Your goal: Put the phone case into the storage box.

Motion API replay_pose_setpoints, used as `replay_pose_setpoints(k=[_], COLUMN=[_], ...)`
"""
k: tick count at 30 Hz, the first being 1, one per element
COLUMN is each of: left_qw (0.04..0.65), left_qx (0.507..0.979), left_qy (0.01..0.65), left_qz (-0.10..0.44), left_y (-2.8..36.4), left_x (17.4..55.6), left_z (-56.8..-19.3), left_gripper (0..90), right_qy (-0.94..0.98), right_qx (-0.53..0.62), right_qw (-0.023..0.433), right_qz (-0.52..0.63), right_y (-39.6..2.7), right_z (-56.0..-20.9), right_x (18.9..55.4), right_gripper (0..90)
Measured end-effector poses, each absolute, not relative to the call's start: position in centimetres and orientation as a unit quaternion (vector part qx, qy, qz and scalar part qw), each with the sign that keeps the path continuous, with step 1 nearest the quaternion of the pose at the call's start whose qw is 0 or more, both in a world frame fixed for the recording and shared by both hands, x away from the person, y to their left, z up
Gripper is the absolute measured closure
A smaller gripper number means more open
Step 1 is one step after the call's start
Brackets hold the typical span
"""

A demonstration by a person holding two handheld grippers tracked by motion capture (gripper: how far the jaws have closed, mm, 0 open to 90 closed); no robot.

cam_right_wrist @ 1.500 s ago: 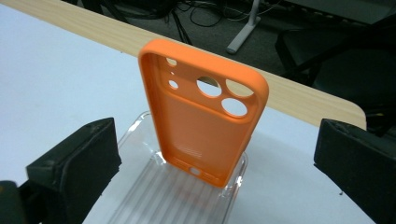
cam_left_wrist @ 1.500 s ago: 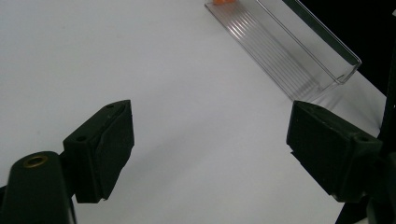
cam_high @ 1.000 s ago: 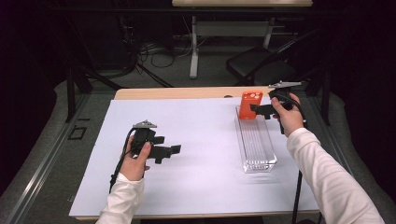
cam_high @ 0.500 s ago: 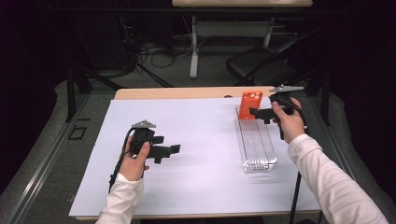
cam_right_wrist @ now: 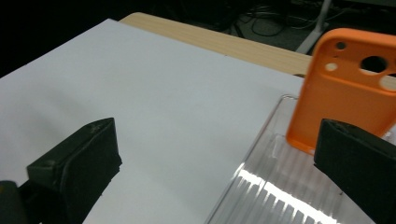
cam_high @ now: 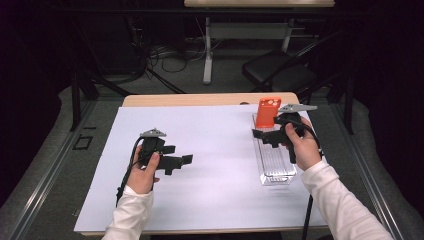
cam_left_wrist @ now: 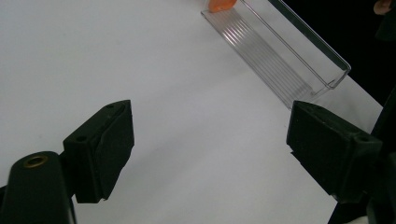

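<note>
An orange phone case [cam_high: 268, 112] [cam_right_wrist: 353, 88] stands upright at the far end of a clear ribbed plastic rack [cam_high: 274, 156] [cam_left_wrist: 275, 51] [cam_right_wrist: 285, 196] on the right of the table. My right gripper [cam_high: 258, 135] [cam_right_wrist: 219, 172] hovers over the rack just in front of the case, jaws open with nothing between them. My left gripper [cam_high: 182, 162] [cam_left_wrist: 210, 154] rests on the white sheet at the left, pointing toward the rack, open and empty. The case's orange bottom edge [cam_left_wrist: 220, 5] peeks in at the top of the left gripper view.
A large white sheet [cam_high: 210, 165] covers the wooden table [cam_high: 200, 99]. Beyond the far edge stand a dark chair [cam_high: 280, 75], a table leg [cam_high: 207, 60] and floor cables [cam_high: 165, 55]. Black rails [cam_high: 75, 100] flank the left side.
My right gripper has drifted toward the near side and left, from beside the orange case to above the rack in front of it. The left gripper has stayed put.
</note>
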State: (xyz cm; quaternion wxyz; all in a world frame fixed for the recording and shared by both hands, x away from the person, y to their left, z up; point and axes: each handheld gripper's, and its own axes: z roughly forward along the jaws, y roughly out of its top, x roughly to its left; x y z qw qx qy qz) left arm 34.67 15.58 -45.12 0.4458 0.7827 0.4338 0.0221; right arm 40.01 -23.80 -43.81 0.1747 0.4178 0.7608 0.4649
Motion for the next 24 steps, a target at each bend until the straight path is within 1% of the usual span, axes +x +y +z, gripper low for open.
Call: replay_pose_setpoints(k=[15,18,21,24], left_qw=[0.446,0.447,0.449,0.449], left_qx=[0.784,0.785,0.785,0.785], left_qy=[0.431,0.429,0.427,0.426], left_qz=[0.022,0.023,0.024,0.025], left_y=[15.4,15.4,15.4,15.5], left_x=[34.5,34.5,34.4,34.4], left_z=[-45.1,-45.0,-44.9,-44.8], left_gripper=[15.4,15.4,15.4,15.4], right_qy=[0.775,0.774,0.773,0.774], right_qx=[0.370,0.364,0.360,0.355], right_qw=[0.180,0.174,0.177,0.169], right_qz=[0.479,0.487,0.492,0.496], right_y=[-20.6,-20.2,-19.7,-19.3], right_z=[-45.5,-46.0,-46.4,-46.7], right_x=[35.3,34.3,33.5,32.6], right_gripper=[0.0,0.0,0.0,0.0])
